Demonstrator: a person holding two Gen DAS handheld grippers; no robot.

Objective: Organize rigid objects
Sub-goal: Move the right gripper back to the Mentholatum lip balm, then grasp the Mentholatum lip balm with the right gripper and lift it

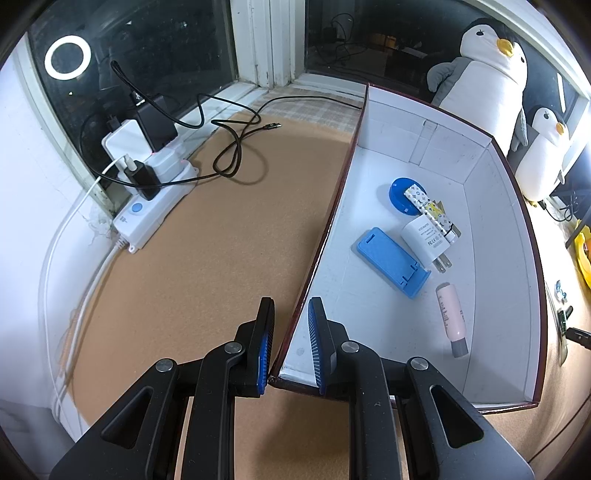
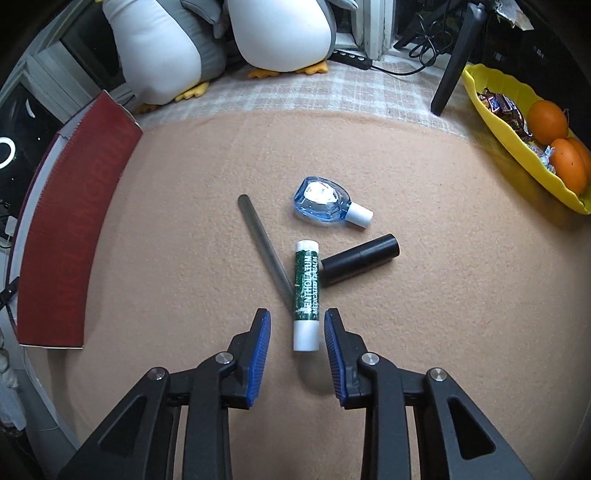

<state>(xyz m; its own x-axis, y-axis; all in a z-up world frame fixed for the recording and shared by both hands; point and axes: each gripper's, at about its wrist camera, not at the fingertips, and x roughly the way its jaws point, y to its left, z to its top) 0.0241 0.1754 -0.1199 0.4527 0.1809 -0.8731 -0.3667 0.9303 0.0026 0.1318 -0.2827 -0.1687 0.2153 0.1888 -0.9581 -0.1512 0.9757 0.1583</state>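
In the left wrist view my left gripper (image 1: 291, 332) straddles the near left wall of a white-lined box (image 1: 498, 206), jaws slightly apart around the wall. Inside lie a blue phone stand (image 1: 391, 260), a white charger plug (image 1: 428, 240), a blue round lid (image 1: 400, 192), a patterned stick (image 1: 430, 210) and a pink tube (image 1: 452, 319). In the right wrist view my right gripper (image 2: 297, 332) is open just above a green and white Mentholatum stick (image 2: 306, 295), whose near end lies between the fingertips. A grey nail file (image 2: 264, 251), a black cylinder (image 2: 360, 260) and a blue bottle (image 2: 327, 203) lie beyond.
The box's red outer wall (image 2: 70, 229) stands at the left in the right wrist view. A yellow bowl (image 2: 517, 147) with oranges sits at the right. Plush penguins (image 2: 280, 33) stand at the back. A power strip (image 1: 151, 199) and black cable (image 1: 236, 147) lie left of the box.
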